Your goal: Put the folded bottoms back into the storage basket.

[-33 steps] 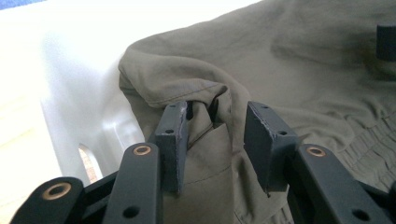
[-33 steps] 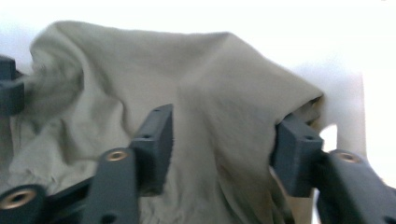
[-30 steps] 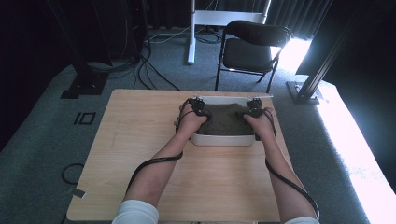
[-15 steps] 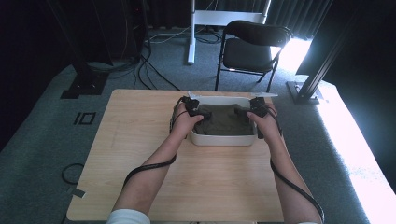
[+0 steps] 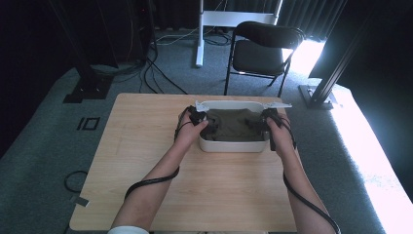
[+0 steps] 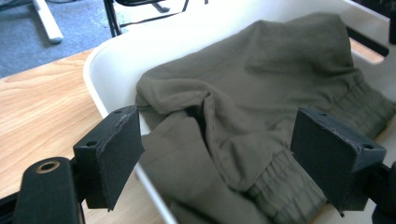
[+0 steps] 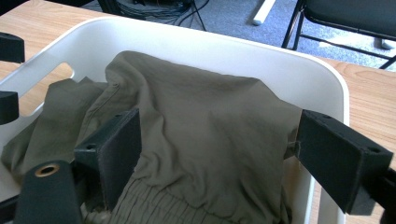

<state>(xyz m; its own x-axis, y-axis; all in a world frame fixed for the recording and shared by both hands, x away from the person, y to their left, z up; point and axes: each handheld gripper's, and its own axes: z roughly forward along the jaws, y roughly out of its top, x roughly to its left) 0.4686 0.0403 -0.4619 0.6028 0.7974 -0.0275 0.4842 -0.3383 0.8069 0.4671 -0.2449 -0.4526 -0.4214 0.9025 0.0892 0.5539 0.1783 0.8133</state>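
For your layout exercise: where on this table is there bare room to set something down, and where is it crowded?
Free: the wooden table left of the white tub, and the near strip between the forearms. Crowded: the tub, holding the olive garment, with both grippers at its ends.

A light wooden desk point(image 5: 146, 170) stands on grey carpet point(image 5: 44, 141). Toward its far edge sits a white rectangular tub point(image 5: 234, 145) holding crumpled olive-green cloth point(image 5: 234, 124). Two bare forearms reach in from below. The left claw point(image 5: 202, 122) is at the tub's left end, the right claw point(image 5: 263, 124) at its right end; how far either is spread cannot be told. Black cables point(image 5: 151, 183) trail along both arms. A black folding chair point(image 5: 263, 48) stands beyond the desk.
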